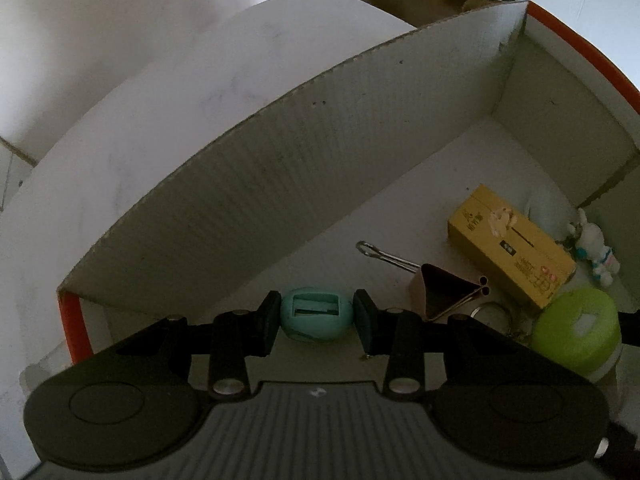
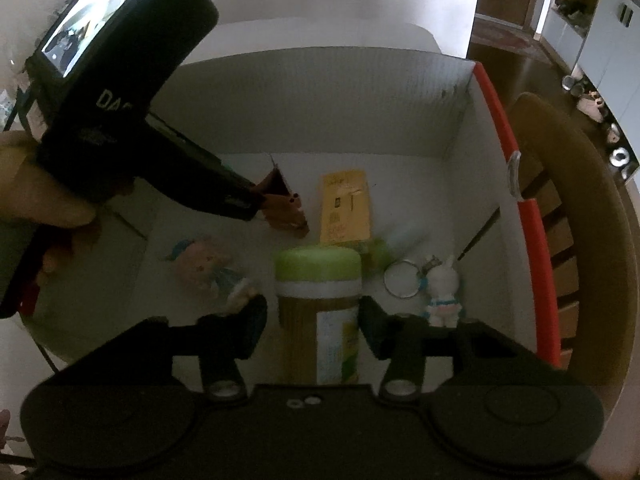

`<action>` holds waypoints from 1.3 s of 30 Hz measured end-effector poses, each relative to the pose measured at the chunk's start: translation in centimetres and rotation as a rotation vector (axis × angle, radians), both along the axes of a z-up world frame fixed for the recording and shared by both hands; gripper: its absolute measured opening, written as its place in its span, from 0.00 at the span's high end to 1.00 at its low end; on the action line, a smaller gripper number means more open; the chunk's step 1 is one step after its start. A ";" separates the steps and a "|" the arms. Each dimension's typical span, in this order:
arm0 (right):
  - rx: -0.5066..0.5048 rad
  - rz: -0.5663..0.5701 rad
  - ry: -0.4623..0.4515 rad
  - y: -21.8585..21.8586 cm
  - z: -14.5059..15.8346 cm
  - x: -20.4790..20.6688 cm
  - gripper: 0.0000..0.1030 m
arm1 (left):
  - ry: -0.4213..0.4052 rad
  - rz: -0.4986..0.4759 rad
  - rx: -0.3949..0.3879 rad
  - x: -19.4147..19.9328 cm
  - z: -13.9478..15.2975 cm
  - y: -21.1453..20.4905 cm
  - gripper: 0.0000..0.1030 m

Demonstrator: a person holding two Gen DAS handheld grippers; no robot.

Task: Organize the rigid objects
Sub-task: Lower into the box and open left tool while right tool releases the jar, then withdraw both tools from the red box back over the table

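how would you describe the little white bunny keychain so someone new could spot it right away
Look inside the white cardboard box with the orange-red rim. Near that rimmed wall, beside the green-lidded jar, stands the bunny figure. It is the only white, long-eared figure there, with pale blue markings and a metal key ring attached; the other figurine is pink.
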State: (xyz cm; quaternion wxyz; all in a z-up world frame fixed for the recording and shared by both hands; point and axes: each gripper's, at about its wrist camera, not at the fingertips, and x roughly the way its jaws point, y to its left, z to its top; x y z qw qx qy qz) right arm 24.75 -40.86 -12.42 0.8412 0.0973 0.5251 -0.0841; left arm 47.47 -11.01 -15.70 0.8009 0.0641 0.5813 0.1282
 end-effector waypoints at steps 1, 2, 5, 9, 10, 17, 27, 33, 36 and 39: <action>-0.001 0.004 -0.001 0.1 0.0 -0.1 0.43 | 0.003 0.006 -0.005 -0.1 0.0 0.0 0.62; -0.002 0.006 -0.004 0.2 0.0 -0.2 0.42 | 0.006 0.010 -0.009 -0.2 0.0 0.0 0.62; -0.004 0.004 -0.017 0.4 0.2 -0.5 0.39 | 0.005 0.009 -0.021 -0.6 0.2 -0.4 0.61; -0.002 -0.006 -0.031 0.2 0.7 -0.8 0.34 | -0.010 0.020 -0.039 -1.3 0.8 -0.8 0.46; -0.003 -0.008 -0.035 0.2 0.8 -1.0 0.33 | -0.018 0.021 -0.041 -1.5 1.0 -0.9 0.45; -0.014 -0.005 -0.066 0.5 2.0 -1.8 0.27 | -0.080 0.022 -0.033 -3.4 2.7 -2.5 0.38; -0.029 0.006 -0.137 2.0 4.2 -2.3 0.18 | -0.213 0.012 -0.038 -7.2 6.6 -2.2 0.38; -0.038 0.009 -0.183 3.3 5.7 -3.1 0.12 | -0.286 0.008 -0.095 -8.7 8.9 -1.0 0.38; -0.047 0.007 -0.211 4.2 6.5 -3.6 0.10 | -0.333 -0.004 -0.116 -10.1 10.2 -0.8 0.38; -0.044 0.005 -0.233 5.3 7.1 -3.9 0.07 | -0.360 -0.005 -0.135 -12.1 11.4 -0.4 0.38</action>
